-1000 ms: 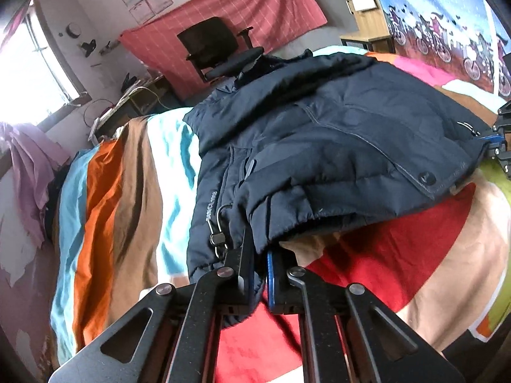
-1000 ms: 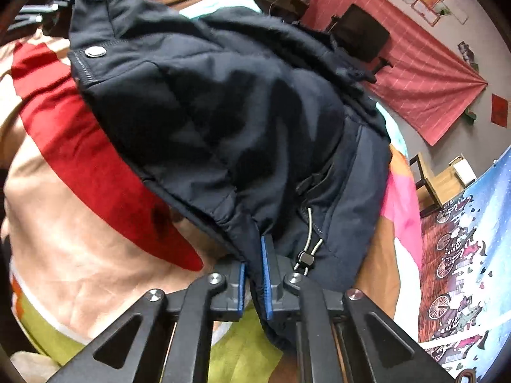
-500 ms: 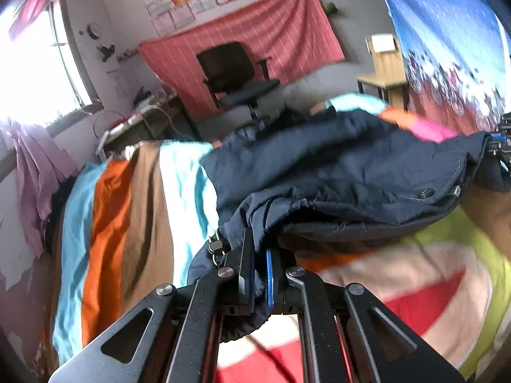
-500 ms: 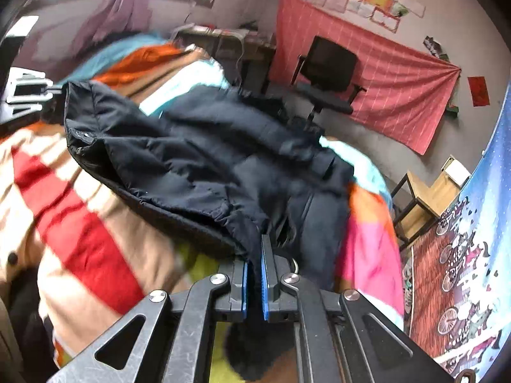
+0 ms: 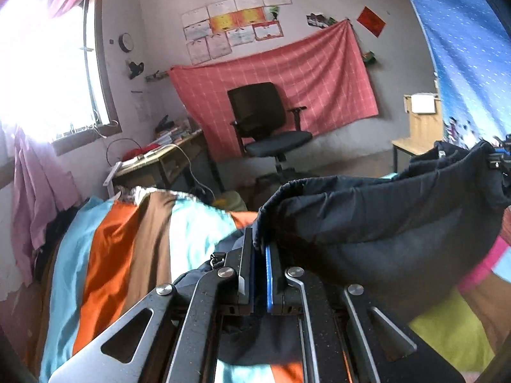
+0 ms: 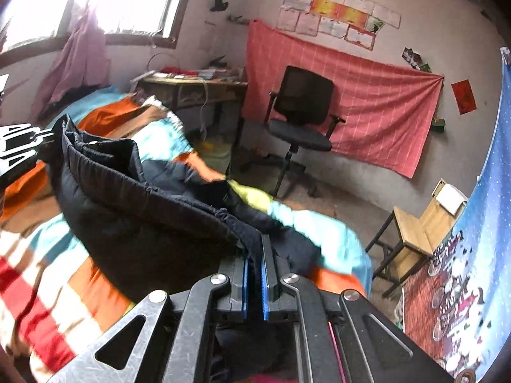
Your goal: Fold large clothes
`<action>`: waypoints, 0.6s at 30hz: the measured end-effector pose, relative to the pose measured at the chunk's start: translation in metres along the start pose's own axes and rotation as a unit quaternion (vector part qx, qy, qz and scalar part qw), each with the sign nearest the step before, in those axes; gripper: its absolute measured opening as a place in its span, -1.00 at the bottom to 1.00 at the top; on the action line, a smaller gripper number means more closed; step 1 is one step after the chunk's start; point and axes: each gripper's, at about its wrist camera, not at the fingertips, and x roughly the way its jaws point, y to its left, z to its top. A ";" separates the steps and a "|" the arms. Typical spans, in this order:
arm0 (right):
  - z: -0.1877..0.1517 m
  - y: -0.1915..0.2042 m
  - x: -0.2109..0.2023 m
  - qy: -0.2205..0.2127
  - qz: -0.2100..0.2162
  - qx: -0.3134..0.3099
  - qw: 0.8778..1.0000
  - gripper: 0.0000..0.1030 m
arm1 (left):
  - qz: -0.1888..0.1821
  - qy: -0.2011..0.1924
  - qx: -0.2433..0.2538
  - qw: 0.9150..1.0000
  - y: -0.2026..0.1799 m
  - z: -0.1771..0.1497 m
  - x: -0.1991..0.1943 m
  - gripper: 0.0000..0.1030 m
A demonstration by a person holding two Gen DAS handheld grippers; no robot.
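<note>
Navy jacket (image 5: 367,220) hangs pinched between both clamped grippers (image 5: 259,249) (image 6: 254,255) above the striped bedspread (image 5: 121,255), office chair (image 5: 268,124) beyond.

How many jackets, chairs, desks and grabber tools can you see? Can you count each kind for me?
Dark jacket: 1, held up over the striped bed cover
Chairs: 2, the black office chair and the wooden chair
Desk: 1
Grabbers: 2, the left gripper and the right gripper, both clamped on the jacket
Total: 6
</note>
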 end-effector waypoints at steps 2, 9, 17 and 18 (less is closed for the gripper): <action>0.012 -0.008 0.019 -0.007 -0.007 0.006 1.000 -0.88 | 0.008 -0.004 -0.006 1.000 0.005 0.017 0.024 -0.93; 0.047 -0.042 0.094 -0.011 -0.034 0.030 0.999 -0.89 | 0.028 -0.014 -0.039 0.999 0.016 0.052 0.100 -0.93; 0.071 -0.054 0.182 0.026 -0.055 0.022 0.998 -0.89 | 0.041 0.032 -0.085 0.995 0.031 0.055 0.180 -0.93; 0.070 -0.053 0.189 0.031 -0.055 0.024 0.998 -0.89 | 0.044 0.040 -0.086 0.995 0.030 0.054 0.188 -0.93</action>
